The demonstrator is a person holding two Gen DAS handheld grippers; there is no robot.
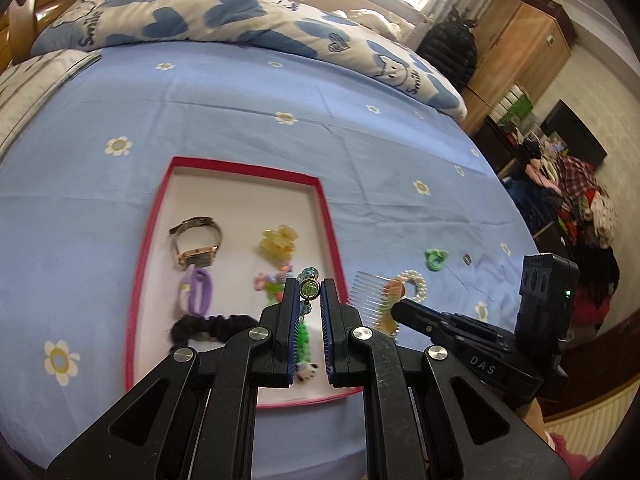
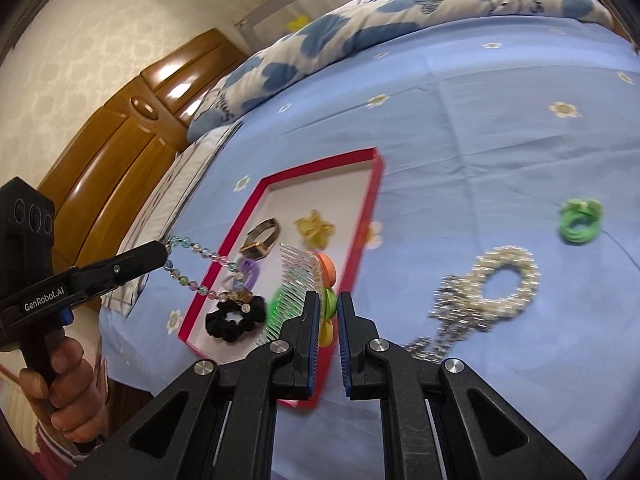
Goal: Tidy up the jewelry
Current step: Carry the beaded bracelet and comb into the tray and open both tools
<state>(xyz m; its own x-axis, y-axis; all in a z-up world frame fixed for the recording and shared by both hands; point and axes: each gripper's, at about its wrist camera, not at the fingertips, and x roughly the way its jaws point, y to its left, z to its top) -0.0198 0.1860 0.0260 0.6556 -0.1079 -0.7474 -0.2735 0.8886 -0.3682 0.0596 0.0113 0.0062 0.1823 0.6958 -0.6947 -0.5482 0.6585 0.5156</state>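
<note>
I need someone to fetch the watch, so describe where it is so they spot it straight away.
On the blue flowered bedsheet lies a shallow red-rimmed tray. The watch lies in the tray, just beyond a purple hair tie. It is the only metal piece there: a rose-gold band with a rectangular face.

I am in a bedroom at home, working over a bed (image 1: 240,120) made up with a blue sheet printed with small white flowers. A white quilt (image 1: 200,16) with blue hearts lies bunched along the top of the frame. A wooden headboard (image 2: 120,152) shows at the left of my right-hand view. At the right edge of the left view stand a wooden wardrobe (image 1: 520,48) and a heap of clothes (image 1: 576,196).
</note>
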